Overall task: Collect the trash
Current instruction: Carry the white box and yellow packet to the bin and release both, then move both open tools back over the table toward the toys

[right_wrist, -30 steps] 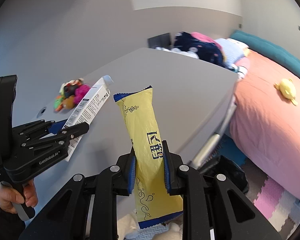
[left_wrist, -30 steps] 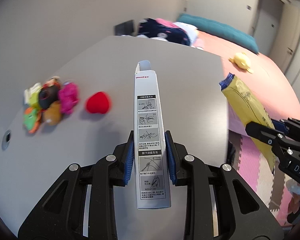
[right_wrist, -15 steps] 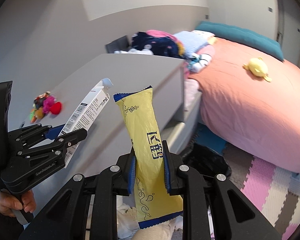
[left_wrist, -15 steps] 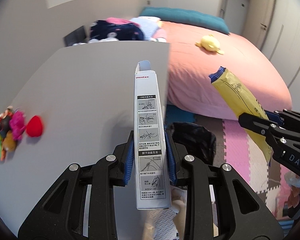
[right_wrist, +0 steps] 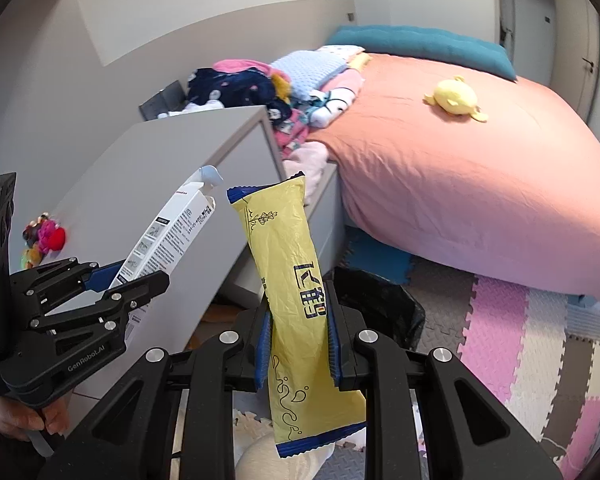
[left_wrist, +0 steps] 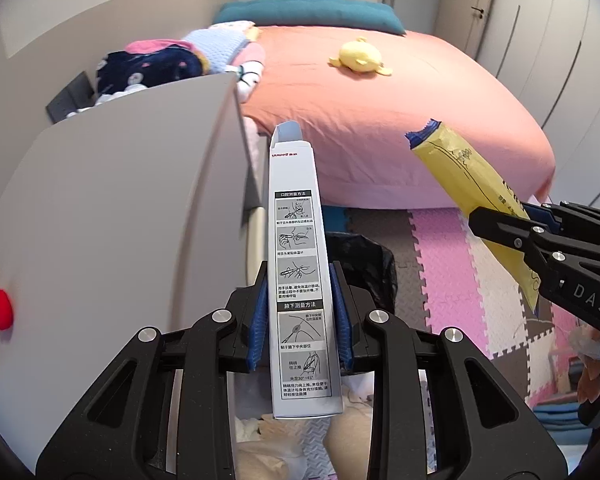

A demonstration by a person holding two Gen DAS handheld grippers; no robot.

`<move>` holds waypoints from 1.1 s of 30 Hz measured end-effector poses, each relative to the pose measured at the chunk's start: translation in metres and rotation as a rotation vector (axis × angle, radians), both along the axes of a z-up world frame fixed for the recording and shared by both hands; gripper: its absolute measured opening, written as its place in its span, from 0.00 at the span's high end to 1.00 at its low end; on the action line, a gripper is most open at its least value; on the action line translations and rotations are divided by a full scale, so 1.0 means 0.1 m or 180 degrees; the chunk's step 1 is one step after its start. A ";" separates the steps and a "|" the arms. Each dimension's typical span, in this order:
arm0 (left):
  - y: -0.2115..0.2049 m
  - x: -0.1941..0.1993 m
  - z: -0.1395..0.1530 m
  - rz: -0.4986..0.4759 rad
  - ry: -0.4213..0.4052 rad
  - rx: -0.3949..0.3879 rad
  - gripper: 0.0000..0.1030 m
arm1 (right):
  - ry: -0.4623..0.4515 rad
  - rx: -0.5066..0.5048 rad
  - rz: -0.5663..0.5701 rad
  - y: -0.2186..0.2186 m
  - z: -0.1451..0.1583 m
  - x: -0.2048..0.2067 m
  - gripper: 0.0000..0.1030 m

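With the left gripper [left_wrist: 300,320] clenched on the white box [left_wrist: 298,264] and the right gripper [right_wrist: 298,344] on the yellow wrapper [right_wrist: 292,292], an early release may miss the black bin bag [right_wrist: 384,300].

**A lived-in bedroom at home**

The place was a bedroom in a home. A wide bed [left_wrist: 400,128] under a salmon-pink sheet filled most of the room, with a teal bolster [left_wrist: 308,14] at its head and a yellow plush toy [left_wrist: 358,58] lying on it. Folded clothes and blankets [right_wrist: 260,84] were heaped at the bed's near corner. Pink, white and grey foam puzzle mats [right_wrist: 532,332] covered the floor, and small soft toys [right_wrist: 44,236] sat on the grey bench [left_wrist: 112,216].
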State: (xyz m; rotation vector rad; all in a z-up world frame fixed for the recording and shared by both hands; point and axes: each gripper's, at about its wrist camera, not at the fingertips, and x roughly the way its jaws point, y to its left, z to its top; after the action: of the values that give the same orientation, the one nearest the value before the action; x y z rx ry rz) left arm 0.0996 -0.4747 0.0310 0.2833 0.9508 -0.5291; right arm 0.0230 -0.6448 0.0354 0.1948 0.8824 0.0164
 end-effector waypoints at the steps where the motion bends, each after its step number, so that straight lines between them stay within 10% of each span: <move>1: -0.03 0.01 -0.02 -0.0025 0.0017 0.0001 0.72 | 0.0010 0.0003 -0.0013 -0.03 -0.01 0.00 0.77; 7: -0.16 0.03 -0.11 -0.0134 0.0116 0.0034 0.68 | 0.0067 0.0051 -0.0054 -0.13 -0.11 0.04 0.76; 8: -0.19 0.02 -0.12 -0.0173 0.0137 0.0070 0.57 | 0.0071 0.0047 -0.0065 -0.15 -0.11 0.04 0.60; 9: -0.22 0.02 -0.13 -0.0211 0.0112 0.0139 0.14 | 0.0066 0.0020 -0.0121 -0.14 -0.10 0.04 0.35; 10: -0.22 0.02 -0.12 -0.0205 0.0026 0.0170 0.06 | 0.0029 -0.0024 -0.0191 -0.15 -0.08 0.03 0.28; 33: 0.27 0.07 -0.01 0.0112 -0.0082 0.0120 0.06 | -0.0069 -0.0112 -0.0007 0.28 0.04 0.16 0.26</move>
State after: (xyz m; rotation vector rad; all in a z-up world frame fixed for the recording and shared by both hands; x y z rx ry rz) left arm 0.1067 -0.4472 0.0303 0.3061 0.9399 -0.4746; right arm 0.0388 -0.6172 0.0397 0.1624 0.8604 0.0011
